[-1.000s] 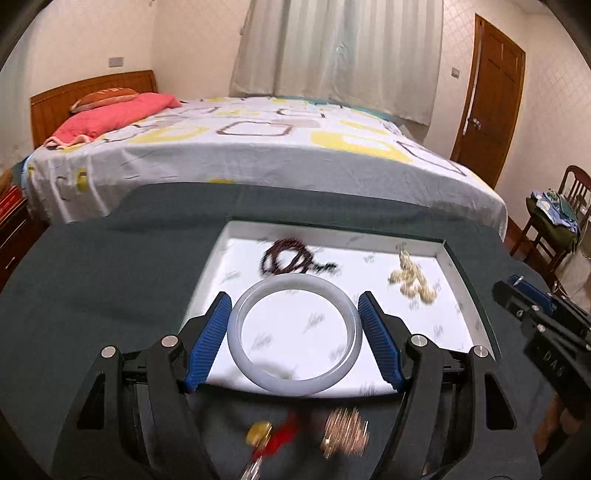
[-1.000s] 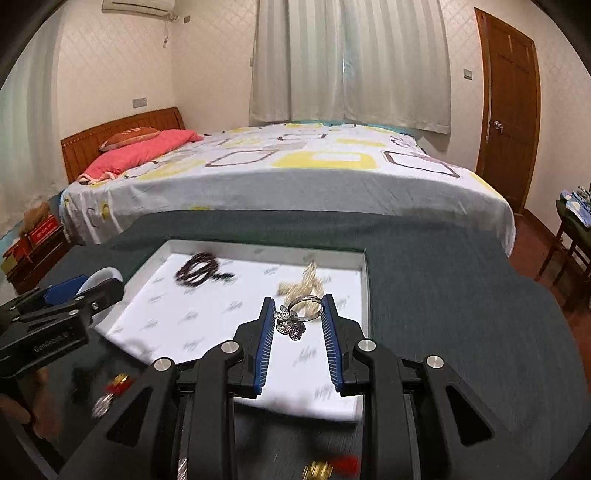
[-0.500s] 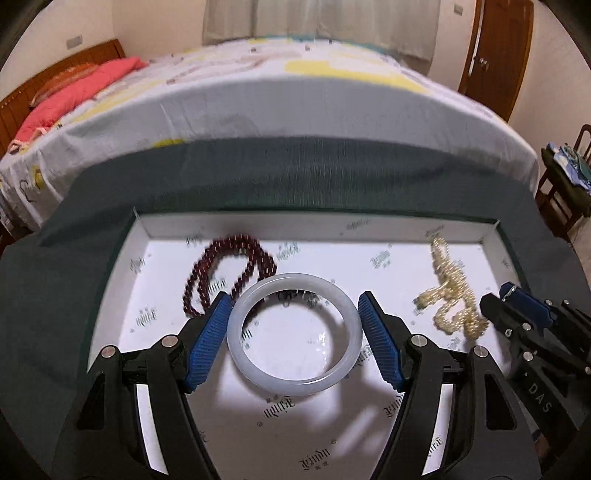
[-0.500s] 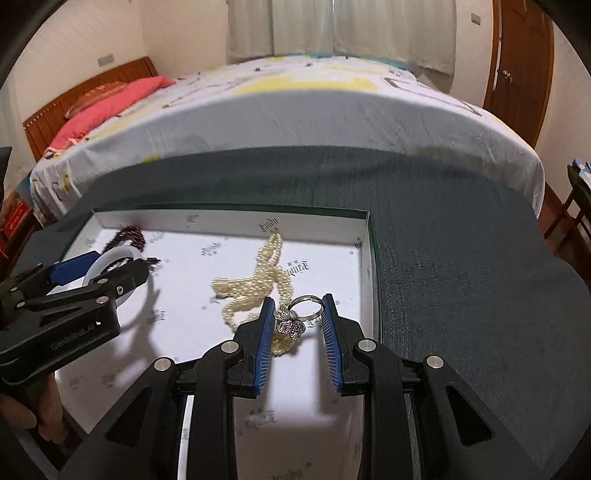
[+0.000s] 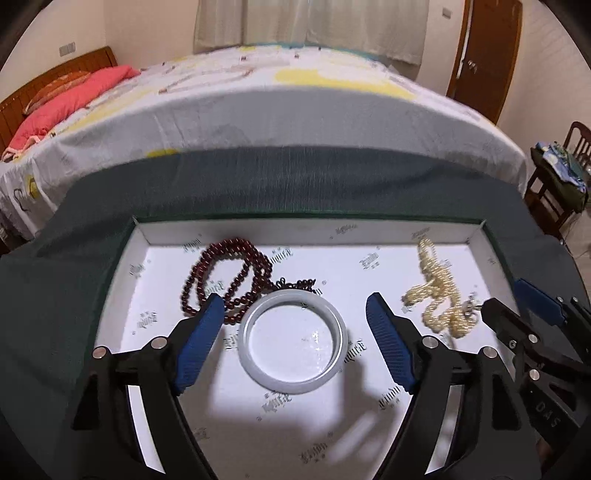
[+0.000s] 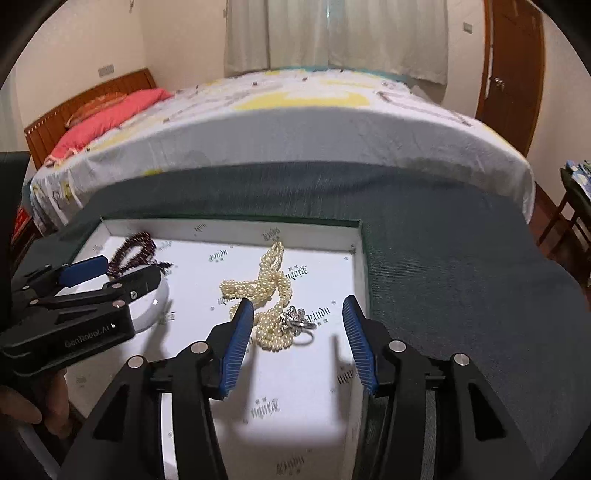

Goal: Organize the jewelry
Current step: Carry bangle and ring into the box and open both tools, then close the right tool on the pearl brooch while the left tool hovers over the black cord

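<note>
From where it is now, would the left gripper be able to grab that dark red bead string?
Probably yes. The left gripper is open over the tray, and the red beads lie just ahead-left of it, uncovered. Only the white bangle, lying between its fingers, sits close beside them.

A home bedroom: made bed (image 5: 288,99), curtains (image 6: 332,33), wooden door (image 5: 484,55).

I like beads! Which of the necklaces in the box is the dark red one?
The dark red bead strand at the left of the white box. The other strand, the cream pearl necklace, lies at the right.
</note>
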Action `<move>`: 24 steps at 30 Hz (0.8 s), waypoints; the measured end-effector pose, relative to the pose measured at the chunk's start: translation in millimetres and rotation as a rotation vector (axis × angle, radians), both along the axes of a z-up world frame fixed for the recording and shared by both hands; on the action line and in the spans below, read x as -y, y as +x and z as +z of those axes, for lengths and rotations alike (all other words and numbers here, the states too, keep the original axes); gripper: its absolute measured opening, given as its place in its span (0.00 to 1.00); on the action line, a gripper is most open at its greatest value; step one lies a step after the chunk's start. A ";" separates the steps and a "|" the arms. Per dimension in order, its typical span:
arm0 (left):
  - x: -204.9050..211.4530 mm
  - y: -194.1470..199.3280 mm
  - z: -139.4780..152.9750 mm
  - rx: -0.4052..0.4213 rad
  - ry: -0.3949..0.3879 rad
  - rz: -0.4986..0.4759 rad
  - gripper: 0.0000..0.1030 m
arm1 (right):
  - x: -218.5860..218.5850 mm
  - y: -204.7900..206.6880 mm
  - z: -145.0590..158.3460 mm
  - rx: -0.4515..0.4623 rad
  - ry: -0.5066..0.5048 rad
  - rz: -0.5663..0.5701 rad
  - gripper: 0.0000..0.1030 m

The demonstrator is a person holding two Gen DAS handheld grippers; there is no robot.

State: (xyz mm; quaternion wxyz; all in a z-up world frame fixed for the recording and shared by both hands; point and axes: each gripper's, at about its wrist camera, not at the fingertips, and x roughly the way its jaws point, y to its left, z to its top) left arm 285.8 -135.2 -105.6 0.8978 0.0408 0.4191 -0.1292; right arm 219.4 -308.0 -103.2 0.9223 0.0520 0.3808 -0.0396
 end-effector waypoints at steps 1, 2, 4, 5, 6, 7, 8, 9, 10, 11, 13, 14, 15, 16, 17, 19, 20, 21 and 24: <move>-2.1 -4.4 4.3 0.015 -0.006 -0.002 0.76 | -0.7 -8.4 4.7 0.022 -0.006 -0.008 0.48; -5.3 -9.7 9.3 0.032 -0.011 -0.004 0.76 | -2.0 -16.3 8.6 0.038 -0.012 -0.014 0.48; -14.6 -26.0 20.6 0.083 -0.017 -0.006 0.77 | -5.9 -30.4 14.6 0.064 -0.014 -0.020 0.49; -19.6 -34.9 24.8 0.102 -0.018 -0.007 0.78 | -7.9 -38.1 16.7 0.074 -0.014 -0.023 0.50; -24.6 -42.0 27.9 0.115 -0.020 -0.008 0.78 | -11.3 -47.3 19.2 0.087 -0.018 -0.025 0.53; -30.5 -51.5 30.8 0.128 -0.020 -0.008 0.79 | -15.6 -58.1 21.1 0.103 -0.024 -0.027 0.54; -35.4 -59.3 32.9 0.139 -0.016 -0.007 0.79 | -20.5 -66.9 22.4 0.113 -0.031 -0.027 0.56; -42.3 -69.9 34.7 0.151 -0.011 -0.002 0.80 | -24.1 -72.8 22.9 0.118 -0.036 -0.025 0.56; -49.8 -80.6 35.6 0.158 -0.011 0.004 0.80 | -29.2 -81.5 22.7 0.122 -0.040 -0.023 0.57; -55.2 -87.9 35.6 0.158 -0.011 0.006 0.80 | -34.6 -90.4 21.7 0.124 -0.039 -0.018 0.57; -70.7 -105.6 35.4 0.156 -0.007 0.019 0.80 | -42.8 -104.0 19.6 0.122 -0.034 -0.007 0.60; -77.6 -112.8 35.3 0.156 -0.004 0.026 0.80 | -46.2 -109.9 18.4 0.123 -0.035 -0.004 0.62; -88.2 -122.8 35.0 0.153 -0.002 0.037 0.80 | -51.8 -117.9 16.6 0.122 -0.032 0.001 0.63; -95.9 -130.5 34.5 0.150 0.000 0.046 0.80 | -57.2 -124.5 14.6 0.118 -0.026 0.011 0.63; -103.7 -138.6 34.0 0.146 0.004 0.056 0.80 | -62.5 -129.8 12.3 0.112 -0.025 0.017 0.64; -116.3 -150.5 33.5 0.141 0.013 0.069 0.80 | -70.5 -139.4 7.4 0.104 -0.020 0.027 0.64; -121.1 -154.0 33.5 0.141 0.015 0.073 0.80 | -74.8 -143.3 4.8 0.101 -0.019 0.033 0.64; -128.2 -160.5 33.6 0.141 0.020 0.076 0.80 | -80.3 -147.1 2.2 0.098 -0.021 0.039 0.64; -146.0 -175.6 33.2 0.146 0.042 0.083 0.80 | -94.3 -154.2 -6.1 0.082 -0.032 0.058 0.64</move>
